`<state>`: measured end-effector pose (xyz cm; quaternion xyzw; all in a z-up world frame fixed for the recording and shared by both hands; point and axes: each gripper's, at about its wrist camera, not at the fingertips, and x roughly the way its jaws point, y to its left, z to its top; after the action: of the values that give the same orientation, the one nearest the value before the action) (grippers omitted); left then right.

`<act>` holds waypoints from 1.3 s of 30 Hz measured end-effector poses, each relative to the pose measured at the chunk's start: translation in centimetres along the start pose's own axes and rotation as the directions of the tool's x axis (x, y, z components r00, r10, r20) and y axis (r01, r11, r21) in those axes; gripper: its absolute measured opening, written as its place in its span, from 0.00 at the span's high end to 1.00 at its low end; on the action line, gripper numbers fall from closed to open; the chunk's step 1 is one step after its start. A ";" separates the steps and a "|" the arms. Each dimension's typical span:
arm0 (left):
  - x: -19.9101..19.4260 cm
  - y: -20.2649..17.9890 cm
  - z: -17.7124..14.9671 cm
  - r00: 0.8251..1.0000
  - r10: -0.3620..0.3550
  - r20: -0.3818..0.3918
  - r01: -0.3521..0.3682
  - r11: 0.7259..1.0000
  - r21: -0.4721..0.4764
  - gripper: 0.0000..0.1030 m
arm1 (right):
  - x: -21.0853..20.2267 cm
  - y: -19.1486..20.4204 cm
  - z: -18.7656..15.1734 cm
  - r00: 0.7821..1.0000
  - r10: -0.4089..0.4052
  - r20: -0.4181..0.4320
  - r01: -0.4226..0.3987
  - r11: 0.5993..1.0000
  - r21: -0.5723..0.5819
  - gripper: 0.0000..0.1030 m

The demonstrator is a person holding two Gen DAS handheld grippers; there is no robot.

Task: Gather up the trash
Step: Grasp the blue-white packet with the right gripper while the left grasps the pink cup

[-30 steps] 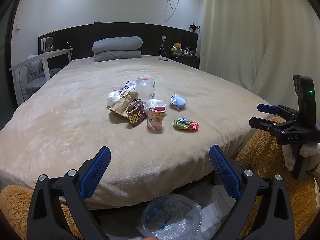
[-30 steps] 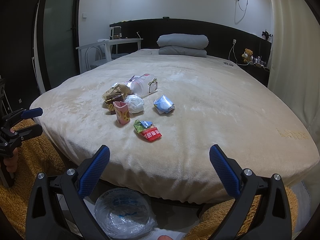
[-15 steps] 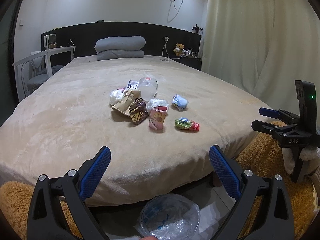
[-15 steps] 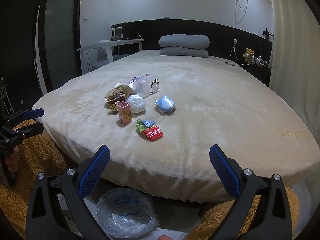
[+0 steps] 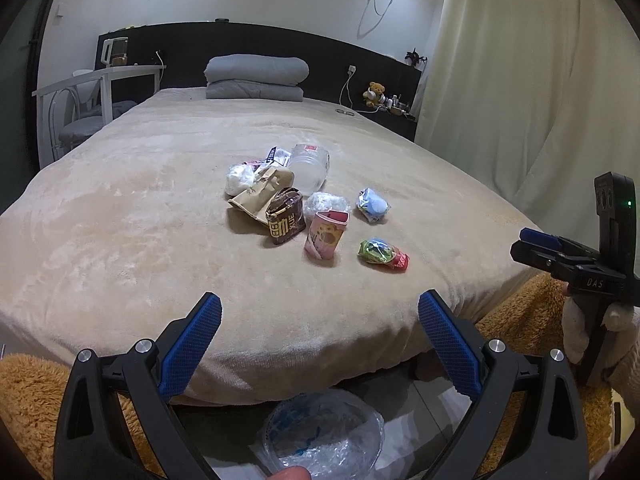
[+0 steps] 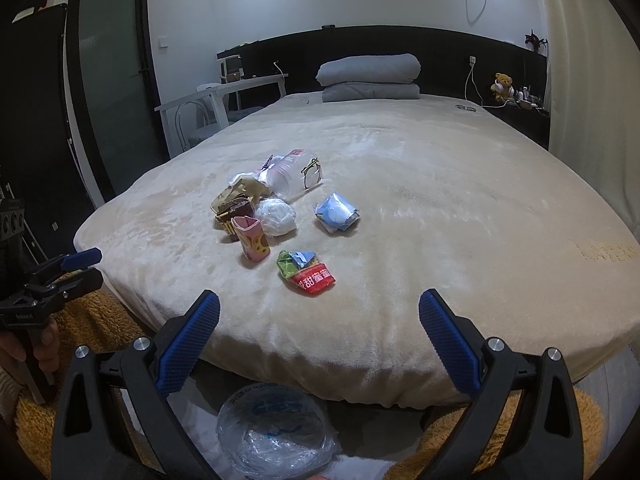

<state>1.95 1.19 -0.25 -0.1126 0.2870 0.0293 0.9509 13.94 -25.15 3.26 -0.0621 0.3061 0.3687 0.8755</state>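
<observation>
Clear plastic-lined bin [image 5: 324,436] below bed [image 5: 120,240], contents unclear

Right gripper [image 6: 319,308] spread wide, empty; red-green wrapper [image 6: 306,272] nearest on bed [image 6: 440,220].

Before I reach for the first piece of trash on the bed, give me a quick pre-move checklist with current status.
1. Left gripper open, holding nothing: ok.
2. Right gripper open, holding nothing: ok.
3. Lined bin on the floor below the bed edge, mouth open: ok.
4. Red and green wrapper nearest, lying apart from the pile: ok.
5. Pink carton upright: ok.
6. Carton empty: cannot tell.
</observation>
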 end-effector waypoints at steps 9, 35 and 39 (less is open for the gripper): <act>4.4 1.8 2.3 0.993 0.006 -0.120 -0.009 1.000 -0.028 0.06 | 5.2 -1.1 4.0 0.999 0.029 -0.034 -0.031 0.998 -0.061 0.04; 15.1 1.4 6.5 0.948 -0.186 -0.259 0.168 0.982 -0.091 0.08 | 22.7 -4.1 8.8 0.953 0.108 -0.283 -0.149 0.981 -0.126 0.17; 16.4 1.2 6.7 0.944 -0.183 -0.276 0.166 0.983 -0.085 0.14 | 23.9 -3.9 9.0 0.948 0.116 -0.297 -0.161 0.978 -0.135 0.25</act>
<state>19.09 3.79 -4.16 -0.1692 0.4076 -0.0626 0.8952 33.95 -10.46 -3.81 -0.1622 0.4036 0.4394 0.7860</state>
